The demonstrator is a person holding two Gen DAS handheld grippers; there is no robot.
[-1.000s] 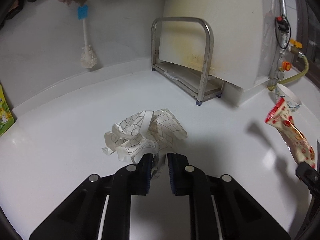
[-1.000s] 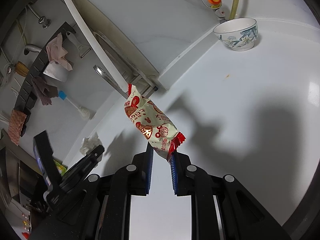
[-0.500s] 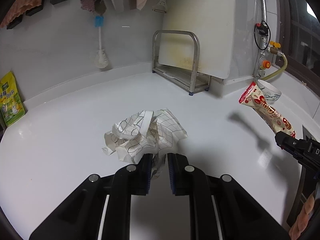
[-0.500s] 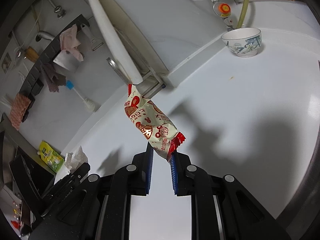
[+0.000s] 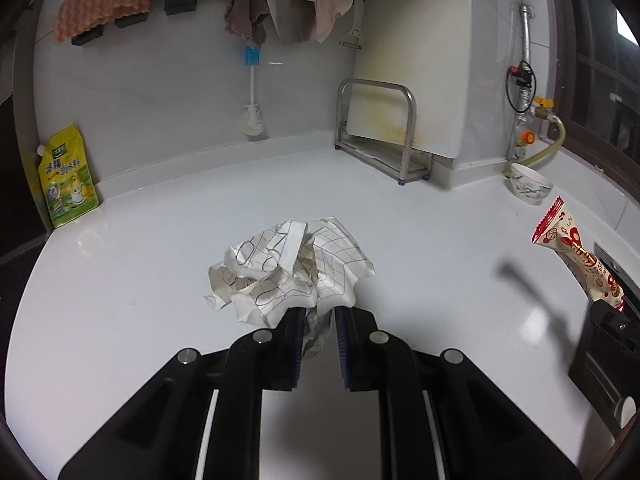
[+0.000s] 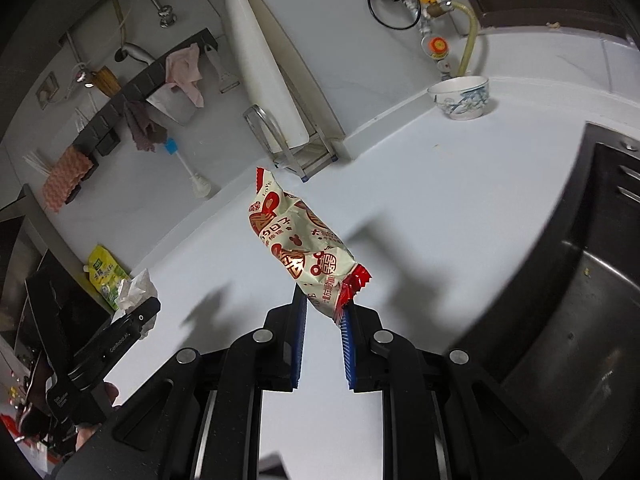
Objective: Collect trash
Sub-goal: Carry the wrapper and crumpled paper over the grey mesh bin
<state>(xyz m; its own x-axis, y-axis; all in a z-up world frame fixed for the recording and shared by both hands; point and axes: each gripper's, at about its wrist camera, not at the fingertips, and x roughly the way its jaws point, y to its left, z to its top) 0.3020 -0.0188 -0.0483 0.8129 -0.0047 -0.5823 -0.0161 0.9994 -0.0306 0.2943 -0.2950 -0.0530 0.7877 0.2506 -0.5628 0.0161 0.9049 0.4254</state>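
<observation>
Both hand-held grippers drawn back from the cutting-board rack (image 5: 376, 136), loads retained. Left hand-held gripper (image 5: 317, 326): closed on crumpled paper (image 5: 288, 268), above tabletop (image 5: 160, 248). Right hand-held gripper (image 6: 323, 312): closed on snack wrapper (image 6: 298, 248), right of rack, near sink (image 6: 580, 320).

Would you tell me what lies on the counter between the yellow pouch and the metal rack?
Only bare white counter, seen in the left wrist view; yellow pouch, metal rack.
</observation>
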